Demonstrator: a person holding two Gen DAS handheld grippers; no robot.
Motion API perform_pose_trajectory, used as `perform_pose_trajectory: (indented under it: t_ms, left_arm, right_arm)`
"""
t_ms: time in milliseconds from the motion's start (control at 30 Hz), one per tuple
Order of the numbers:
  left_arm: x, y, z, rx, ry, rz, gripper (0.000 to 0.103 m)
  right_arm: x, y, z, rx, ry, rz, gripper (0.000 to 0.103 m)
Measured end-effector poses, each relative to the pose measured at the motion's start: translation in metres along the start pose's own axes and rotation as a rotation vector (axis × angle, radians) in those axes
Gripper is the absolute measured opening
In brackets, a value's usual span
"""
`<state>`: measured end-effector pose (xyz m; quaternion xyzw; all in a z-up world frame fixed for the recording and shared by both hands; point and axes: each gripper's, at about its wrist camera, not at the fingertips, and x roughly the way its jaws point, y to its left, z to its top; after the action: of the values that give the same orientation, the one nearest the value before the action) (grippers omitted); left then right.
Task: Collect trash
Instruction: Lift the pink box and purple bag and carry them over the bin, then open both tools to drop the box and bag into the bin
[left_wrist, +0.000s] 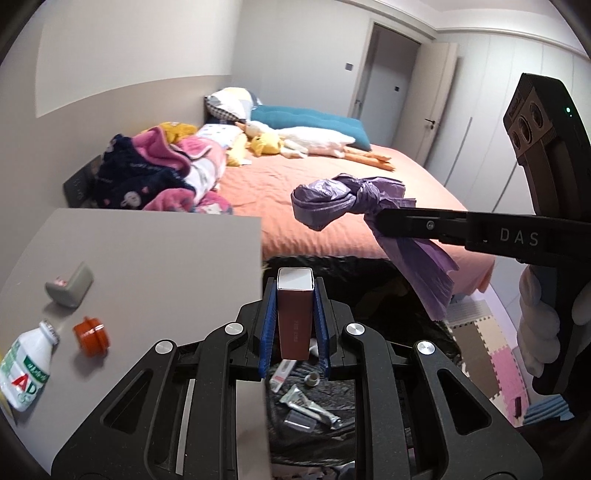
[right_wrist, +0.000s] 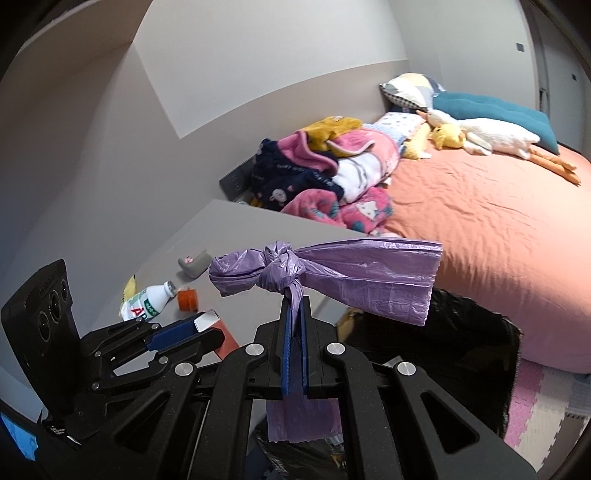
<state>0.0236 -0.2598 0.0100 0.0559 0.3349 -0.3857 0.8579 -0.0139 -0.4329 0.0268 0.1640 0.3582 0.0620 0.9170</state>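
Our left tool (left_wrist: 294, 325) grips the box (left_wrist: 294, 317) over the bin (left_wrist: 314, 413) — right tool (right_wrist: 294, 345), at our 2 o'clock, pinches the knotted bag (right_wrist: 332, 273); bottle (left_wrist: 26, 373) waits on the bench (left_wrist: 155, 266).

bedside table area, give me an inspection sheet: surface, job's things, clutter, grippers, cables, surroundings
surface: grey table top beside the bed.
job's things: reddish-brown box with an open white end; knotted purple bag; black-lined trash bin below, with a squeezed tube and small scraps inside.
clutter: white drink bottle lying on its side, orange cap, small grey item, all on the table.
grippers: left gripper shut on the box; right gripper shut on the bag just below its knot.
cables: nothing seen.
surroundings: bed with orange sheet, heaped blankets, goose plush toy, foam floor mats, door.
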Motion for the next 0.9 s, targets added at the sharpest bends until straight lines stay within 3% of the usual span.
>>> perform_pose_trajectory:
  t_ms: [333,367,400,433,467,533,900]
  left_arm:
    - [0.027,-0.033,0.015,0.019,0.044,-0.105,0.020]
    - [0.030,-0.035,0.016,0.008,0.056,-0.119,0.036]
    - [0.034,-0.036,0.018,-0.007,0.073,-0.129,0.075]
    - [0.037,-0.038,0.019,-0.017,0.084,-0.107,0.092]
    - [0.036,-0.040,0.020,-0.018,0.075,-0.090,0.096]
    - [0.037,-0.046,0.022,0.001,0.056,-0.092,0.096]
    - [0.038,-0.055,0.024,0.034,0.050,-0.064,0.096]
  right_arm:
    - [-0.031,-0.042,-0.001,0.078,-0.042,-0.040,0.006]
    - [-0.035,-0.046,-0.001,0.085,-0.049,-0.045,0.010]
    - [-0.040,-0.049,-0.001,0.091,-0.060,-0.051,0.015]
    - [-0.044,-0.053,-0.001,0.099,-0.076,-0.067,0.031]
    - [-0.050,-0.057,-0.002,0.111,-0.097,-0.091,0.053]
    - [-0.058,-0.065,-0.003,0.133,-0.134,-0.123,0.060]
    - [-0.062,-0.084,-0.003,0.183,-0.140,-0.104,0.061]
